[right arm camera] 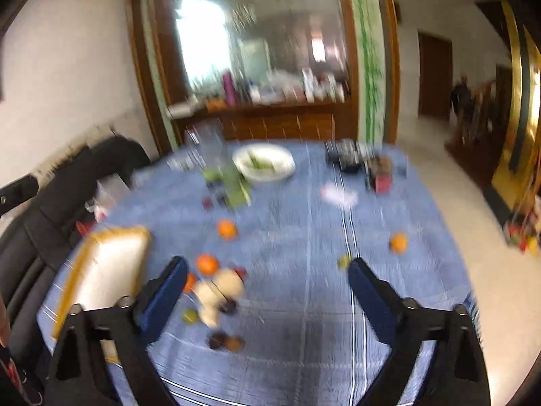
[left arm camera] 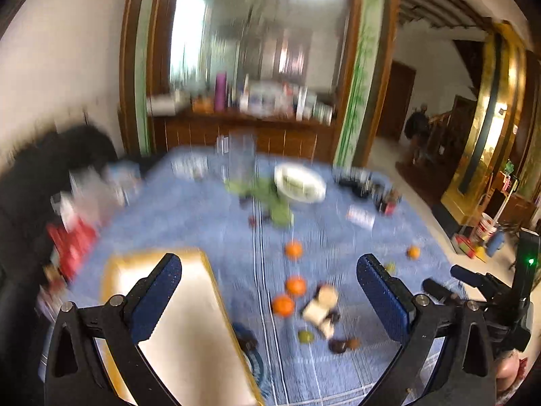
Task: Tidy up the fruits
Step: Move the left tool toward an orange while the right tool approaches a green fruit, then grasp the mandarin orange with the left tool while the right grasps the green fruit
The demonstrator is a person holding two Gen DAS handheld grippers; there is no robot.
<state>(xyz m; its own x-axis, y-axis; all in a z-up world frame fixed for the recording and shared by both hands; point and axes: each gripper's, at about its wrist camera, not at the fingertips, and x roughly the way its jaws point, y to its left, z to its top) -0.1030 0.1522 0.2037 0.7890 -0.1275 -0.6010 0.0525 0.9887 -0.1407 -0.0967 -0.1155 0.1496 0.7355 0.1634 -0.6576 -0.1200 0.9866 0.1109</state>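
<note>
Both views are motion-blurred. Several small oranges (left arm camera: 295, 286) (right arm camera: 207, 264) lie scattered on a blue tablecloth (left arm camera: 209, 216) (right arm camera: 287, 230), with one orange apart at the right (left arm camera: 413, 252) (right arm camera: 398, 243). Small green fruits (left arm camera: 305, 336) (right arm camera: 190, 315), dark round fruits (left arm camera: 338, 345) (right arm camera: 218, 339) and pale lumpy pieces (left arm camera: 321, 304) (right arm camera: 216, 291) lie among them. A white tray with a yellow rim (left arm camera: 189, 304) (right arm camera: 111, 264) sits at the left. My left gripper (left arm camera: 268, 301) is open and empty above the table. My right gripper (right arm camera: 267, 291) is open and empty too; it also shows in the left wrist view (left arm camera: 480, 287).
A white plate (left arm camera: 299, 182) (right arm camera: 265, 162), a clear jar (left arm camera: 240, 155) (right arm camera: 211, 145), green items (left arm camera: 270, 199) (right arm camera: 233, 186) and small boxes (left arm camera: 365, 182) (right arm camera: 365, 165) stand at the table's far side. A black chair (right arm camera: 67, 189) is at the left. A wooden sideboard stands behind.
</note>
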